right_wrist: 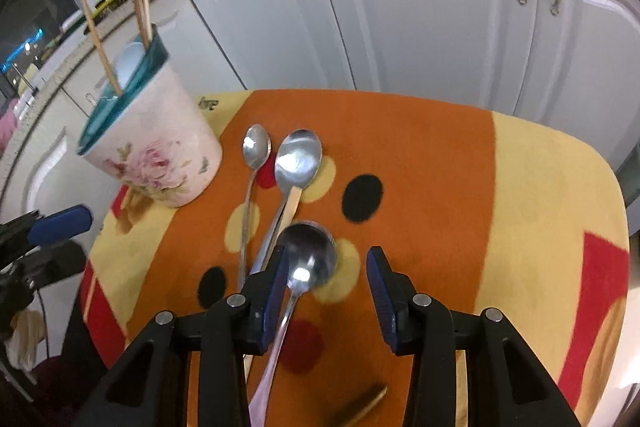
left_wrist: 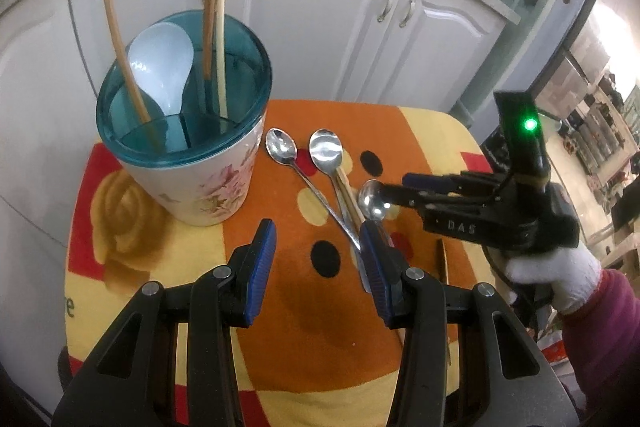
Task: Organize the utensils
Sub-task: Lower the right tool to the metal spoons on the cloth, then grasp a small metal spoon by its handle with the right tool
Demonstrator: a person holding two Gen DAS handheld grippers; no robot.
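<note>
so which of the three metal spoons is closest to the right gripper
The spoon nearest the camera, its bowl lying between the right gripper's open fingers. The small spoon and the larger one lie farther off, beside the holder.

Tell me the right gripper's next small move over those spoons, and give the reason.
Probably shift the right gripper slightly toward its left finger, then lower and close. Its jaws stand open, and the nearest spoon lies beside the left finger, not centred in the gap. The other two spoons lie loose on the cloth, and the utensil holder stands nearby to receive them.
</note>
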